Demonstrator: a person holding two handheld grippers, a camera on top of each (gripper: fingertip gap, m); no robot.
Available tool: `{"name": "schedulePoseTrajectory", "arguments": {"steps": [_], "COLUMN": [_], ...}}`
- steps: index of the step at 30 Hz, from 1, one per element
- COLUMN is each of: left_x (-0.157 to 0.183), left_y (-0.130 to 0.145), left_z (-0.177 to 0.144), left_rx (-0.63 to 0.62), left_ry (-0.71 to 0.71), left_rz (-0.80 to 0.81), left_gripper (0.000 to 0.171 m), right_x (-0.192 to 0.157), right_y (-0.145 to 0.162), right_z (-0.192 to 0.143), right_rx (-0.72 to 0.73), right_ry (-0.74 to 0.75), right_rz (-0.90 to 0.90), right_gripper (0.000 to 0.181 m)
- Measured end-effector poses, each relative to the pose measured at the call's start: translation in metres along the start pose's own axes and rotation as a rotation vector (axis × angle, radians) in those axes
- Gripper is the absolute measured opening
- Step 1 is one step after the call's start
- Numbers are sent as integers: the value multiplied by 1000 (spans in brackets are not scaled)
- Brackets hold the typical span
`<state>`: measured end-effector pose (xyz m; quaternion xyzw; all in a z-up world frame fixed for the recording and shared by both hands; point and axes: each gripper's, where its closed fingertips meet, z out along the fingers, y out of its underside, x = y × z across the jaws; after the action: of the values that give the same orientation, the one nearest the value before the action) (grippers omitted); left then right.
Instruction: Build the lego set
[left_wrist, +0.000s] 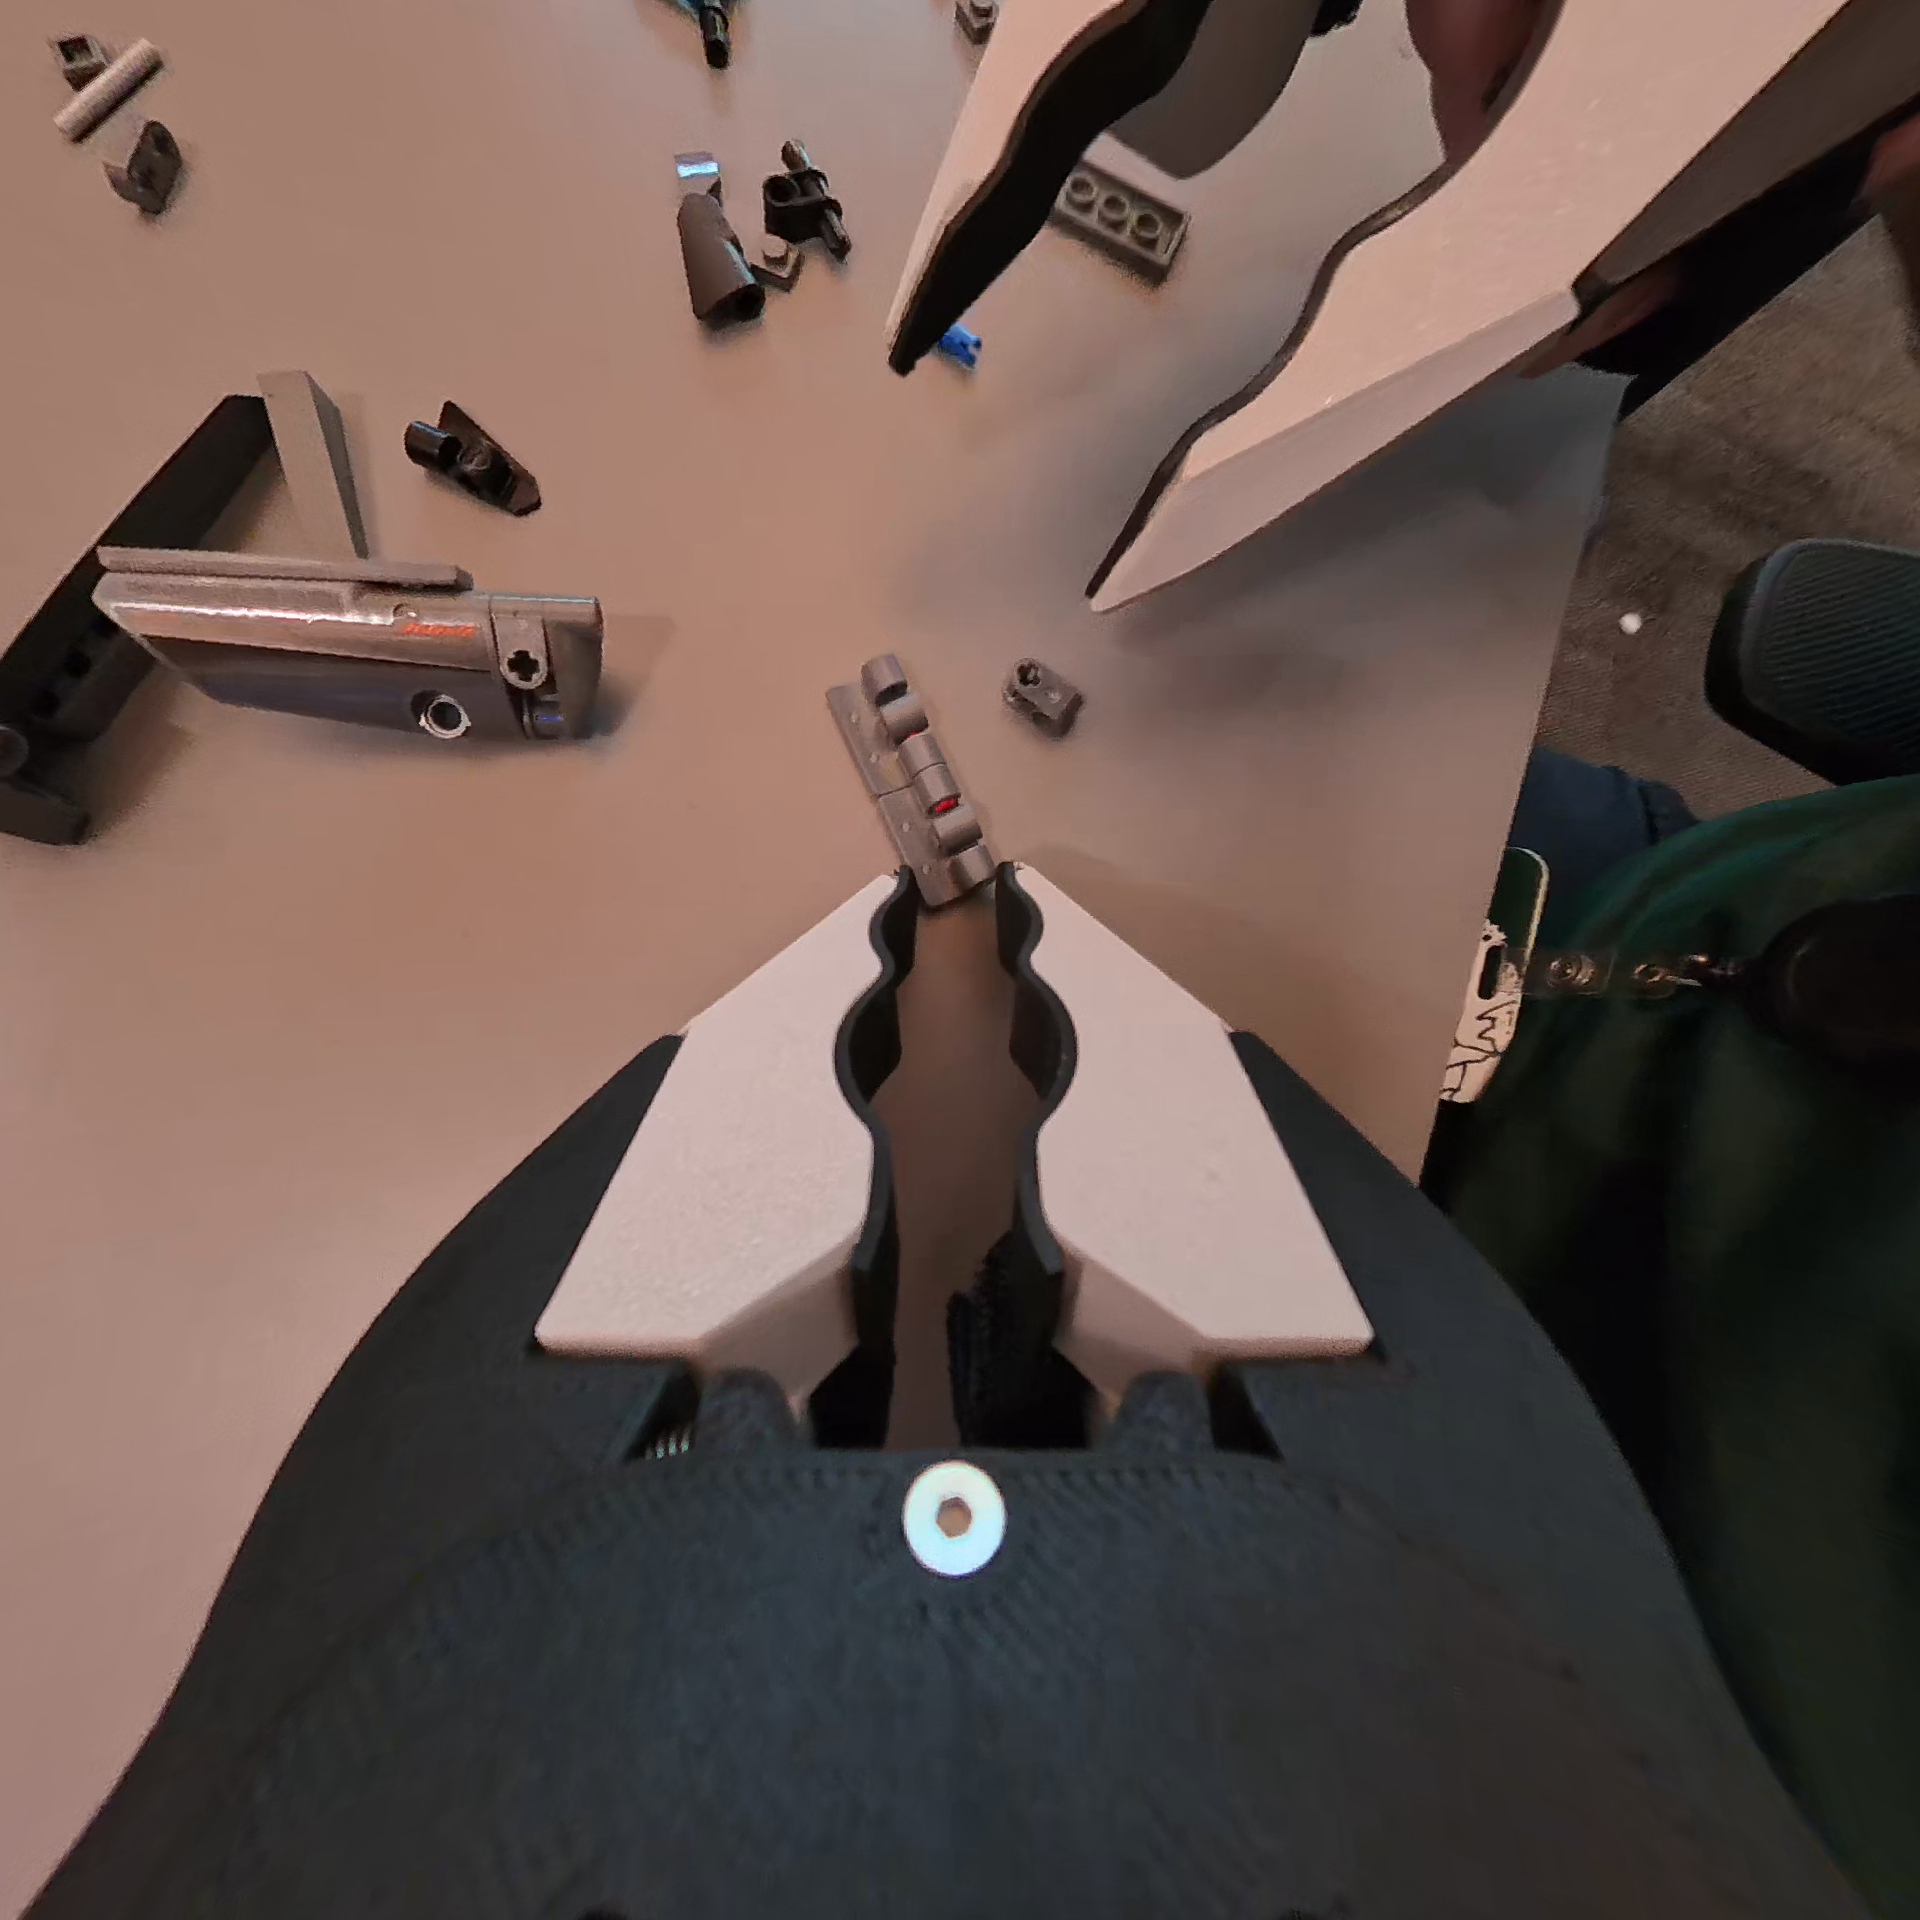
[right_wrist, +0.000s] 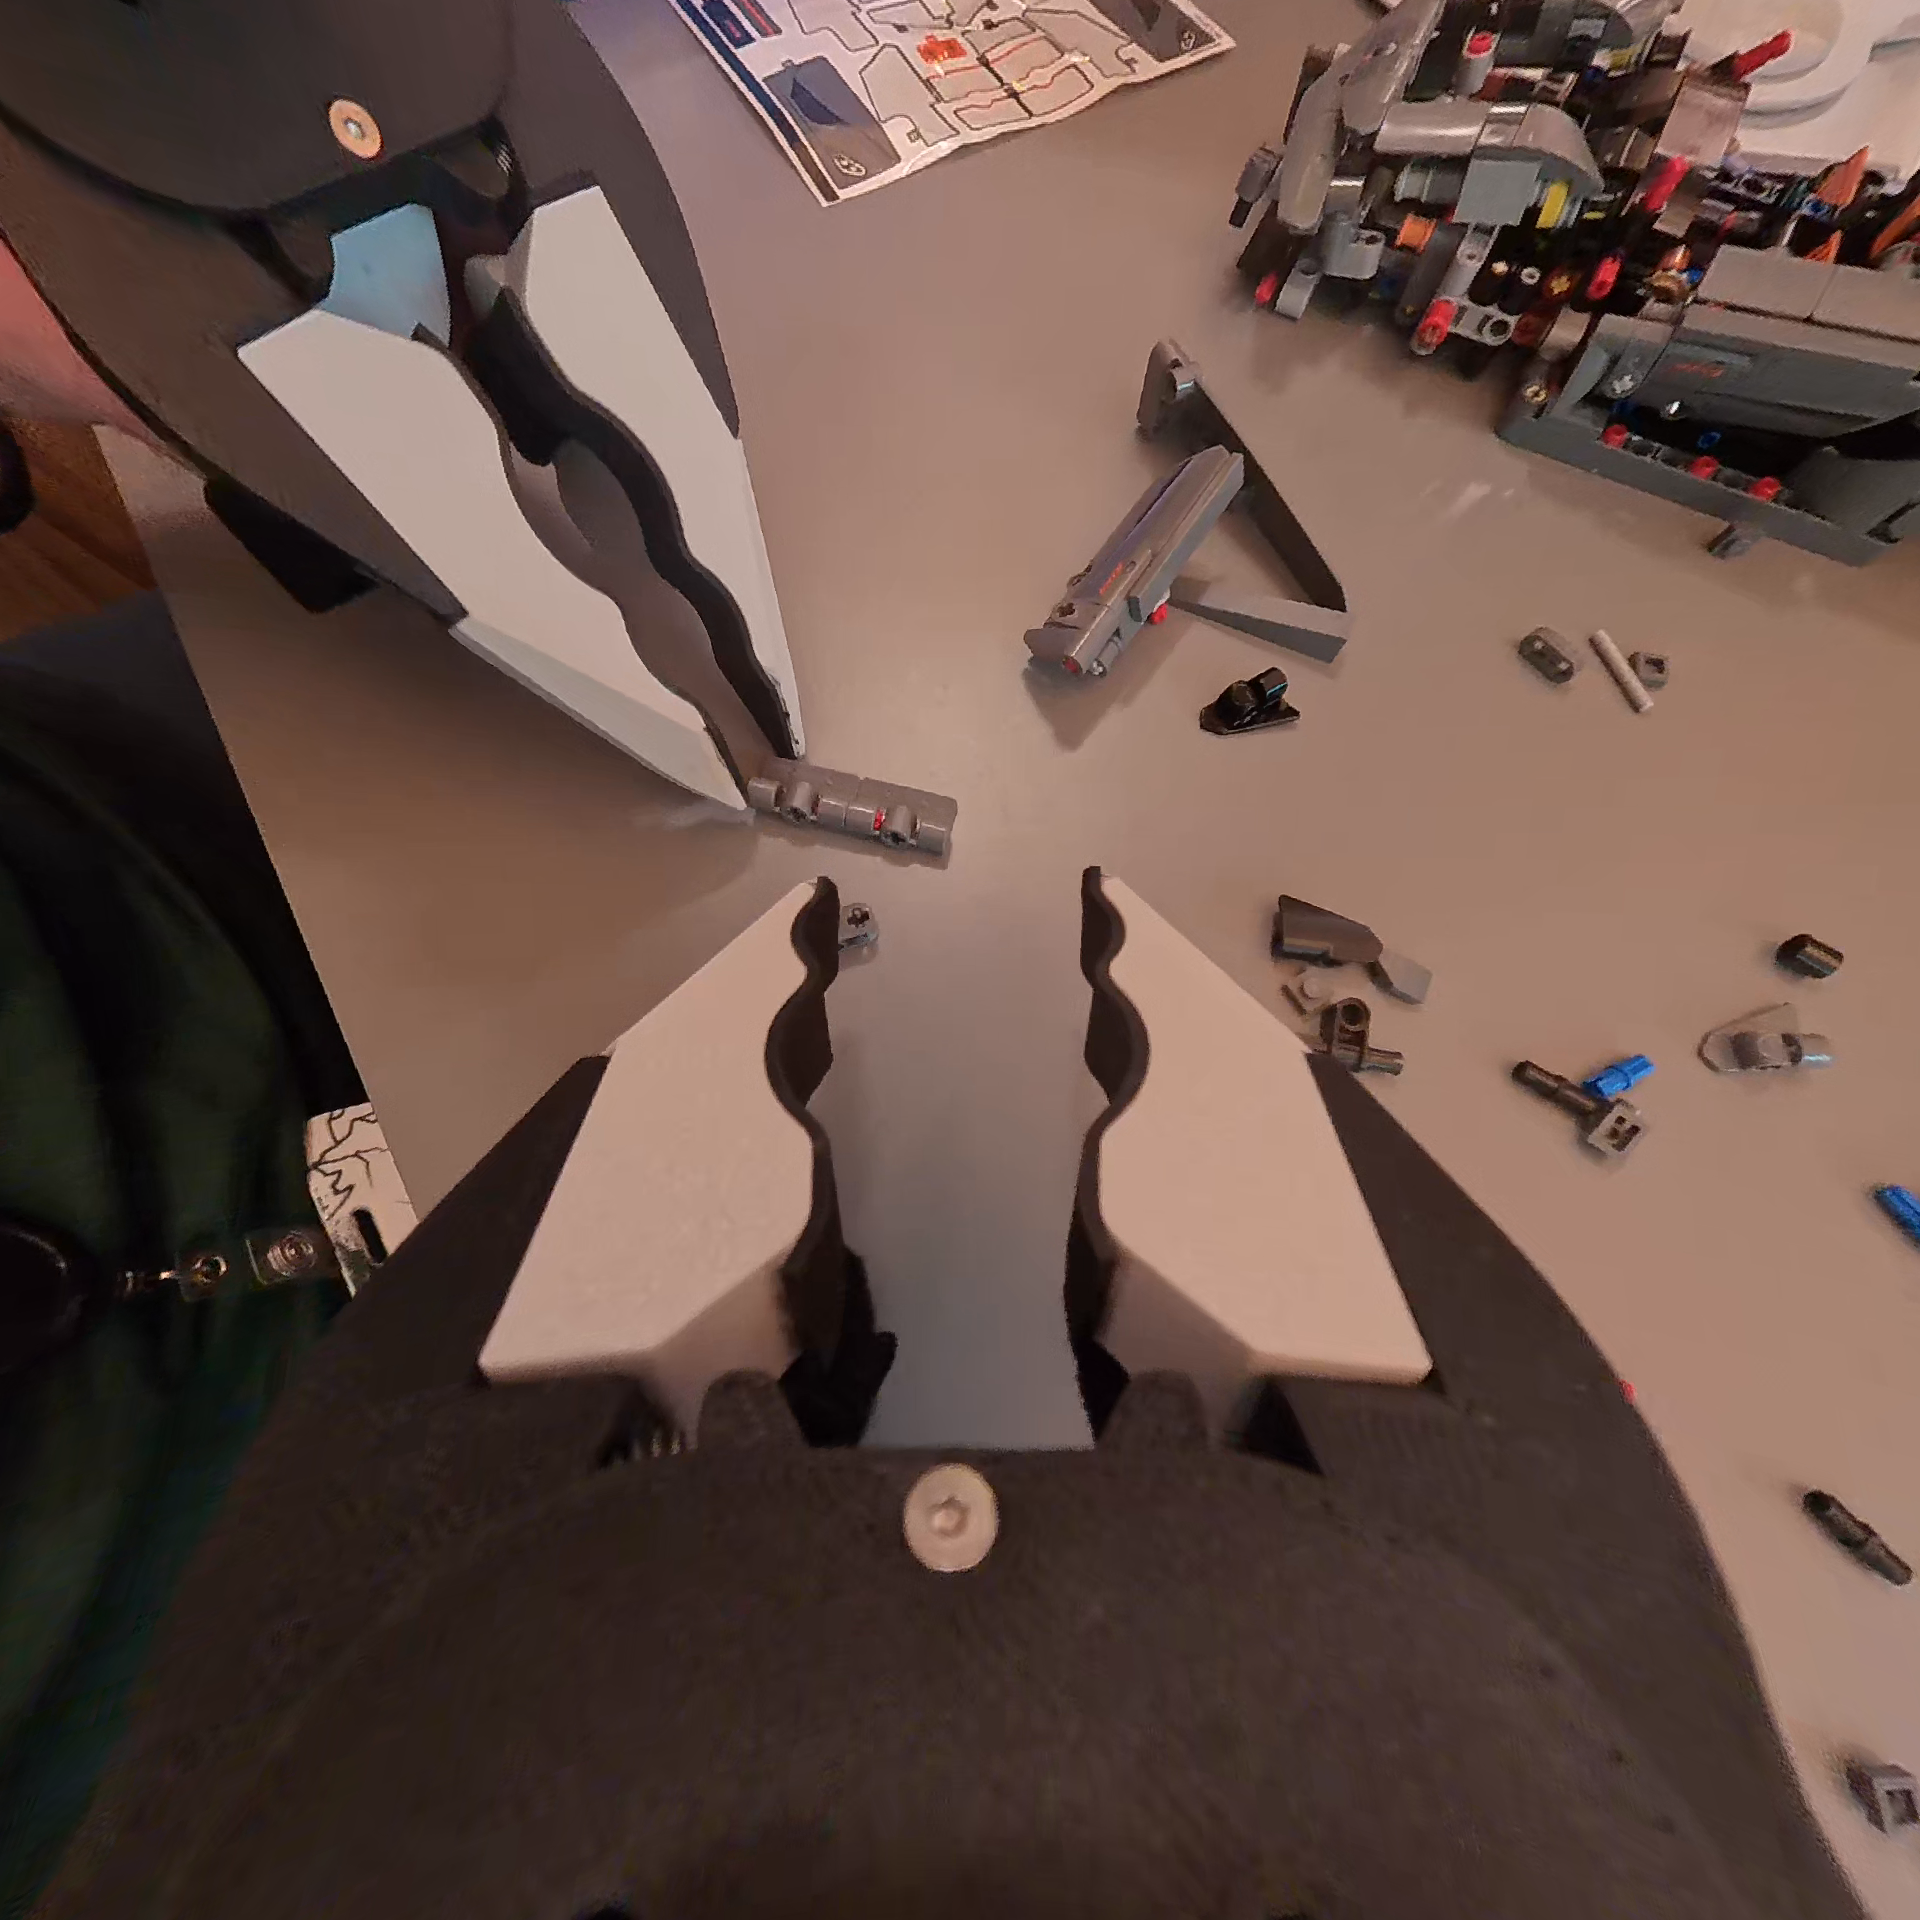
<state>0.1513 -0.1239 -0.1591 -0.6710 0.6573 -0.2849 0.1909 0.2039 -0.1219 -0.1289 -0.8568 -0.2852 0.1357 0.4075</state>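
Left gripper (left_wrist: 951, 883): clamped on end of grey hinge strip (left_wrist: 914, 774), on table (left_wrist: 727, 1039). Right gripper (right_wrist: 951, 894): wide, empty.

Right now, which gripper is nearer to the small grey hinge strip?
Left. The left gripper grips one end of the grey hinge strip; the right gripper hovers open just beside it, not touching.
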Motion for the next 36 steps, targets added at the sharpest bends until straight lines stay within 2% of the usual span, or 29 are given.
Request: {"name": "schedulePoseTrajectory", "arguments": {"steps": [7, 10, 14, 22, 29, 32, 33, 36], "left_x": [0, 5, 13, 13, 21, 28, 30, 28], "left_y": [-2, -3, -14, -12, -16, -19, -20, -23], "left_z": [-11, -18, -34, -54, -57, -61, -62, -67], "left_rx": [40, 33, 93, 130, 131, 147, 158, 191], "left_ry": [77, 129, 219, 279, 349, 417, 440, 460], "left_rz": [-65, -73, -100, -83, -60, -80, -91, -117], "left_gripper": [13, 13, 13, 13, 13, 13, 13, 13], "right_x": [-3, -14, -26, -17, -45, -43, -46, -51], "right_y": [-12, -22, -35, -38, -38, -35, -36, -33], "right_z": [-4, -2, 6, -4, 7, 16, 17, 19], "right_rx": [50, 57, 35, 70, 43, -13, -2, 0], "right_ry": [30, 51, 95, 84, 42, 94, 94, 54], "right_rz": [-99, -261, -457, -395, -561, -647, -658, -625], "right_gripper": [43, 40, 37, 39, 36, 26, 16, 7]}}
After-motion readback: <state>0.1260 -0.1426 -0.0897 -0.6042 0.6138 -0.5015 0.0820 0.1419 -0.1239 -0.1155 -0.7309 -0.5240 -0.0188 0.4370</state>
